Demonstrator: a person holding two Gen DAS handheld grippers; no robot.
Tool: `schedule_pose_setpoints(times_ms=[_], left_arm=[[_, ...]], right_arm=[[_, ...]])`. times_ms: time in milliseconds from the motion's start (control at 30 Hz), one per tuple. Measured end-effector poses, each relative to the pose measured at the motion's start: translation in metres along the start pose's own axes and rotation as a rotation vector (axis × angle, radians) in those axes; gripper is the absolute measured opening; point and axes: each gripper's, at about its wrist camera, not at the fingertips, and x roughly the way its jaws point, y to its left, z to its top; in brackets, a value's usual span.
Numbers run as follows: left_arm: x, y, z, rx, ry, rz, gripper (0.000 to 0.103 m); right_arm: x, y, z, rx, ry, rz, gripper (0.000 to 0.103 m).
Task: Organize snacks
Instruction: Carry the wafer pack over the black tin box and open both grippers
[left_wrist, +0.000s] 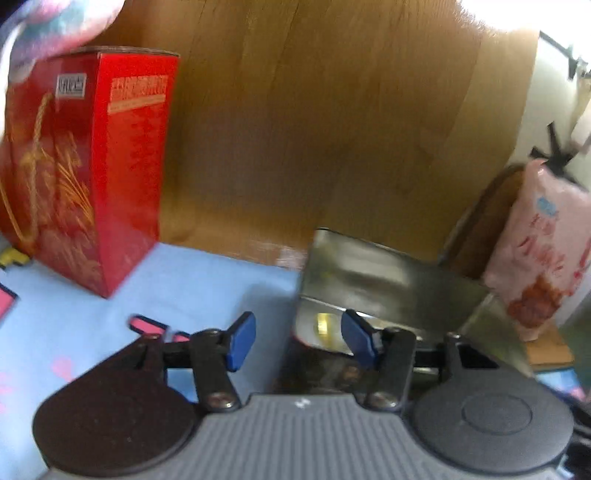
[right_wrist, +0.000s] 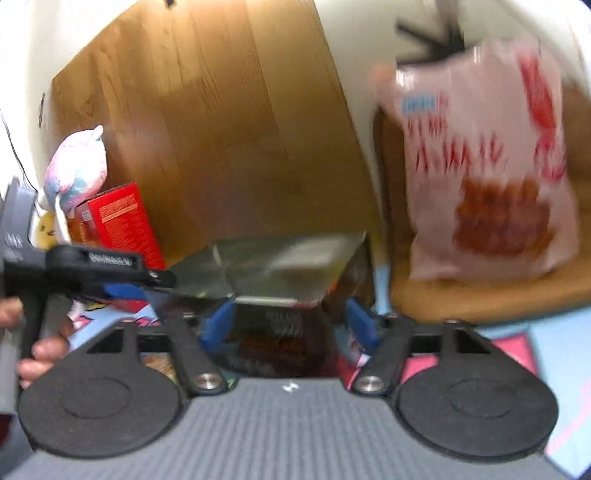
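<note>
A dark snack bag with a shiny silver opened top (left_wrist: 373, 280) stands on the blue cloth; in the right wrist view it (right_wrist: 280, 273) sits between my right gripper's blue fingers. My right gripper (right_wrist: 291, 325) is wide, fingers on either side of the bag, contact unclear. My left gripper (left_wrist: 299, 339) is open beside the bag's left edge; its tip also shows in the right wrist view (right_wrist: 159, 277) touching the silver flap. A pink snack bag (right_wrist: 487, 166) leans upright at the right, also in the left wrist view (left_wrist: 543, 243). A red box (left_wrist: 96, 162) stands at left.
A wooden headboard (left_wrist: 314, 129) rises behind everything. A pastel plush toy (right_wrist: 77, 170) rests above the red box (right_wrist: 122, 221). The pink bag stands on a wooden chair seat (right_wrist: 480, 295). The blue patterned cloth (left_wrist: 207, 288) covers the surface.
</note>
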Motion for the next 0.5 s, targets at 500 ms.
schedule_pose_setpoints(times_ms=[500], left_arm=[[-0.085, -0.013, -0.040, -0.010, -0.075, 0.006, 0.063]], right_arm=[[-0.034, -0.019, 0.016, 0.048, 0.124, 0.111, 0.057]])
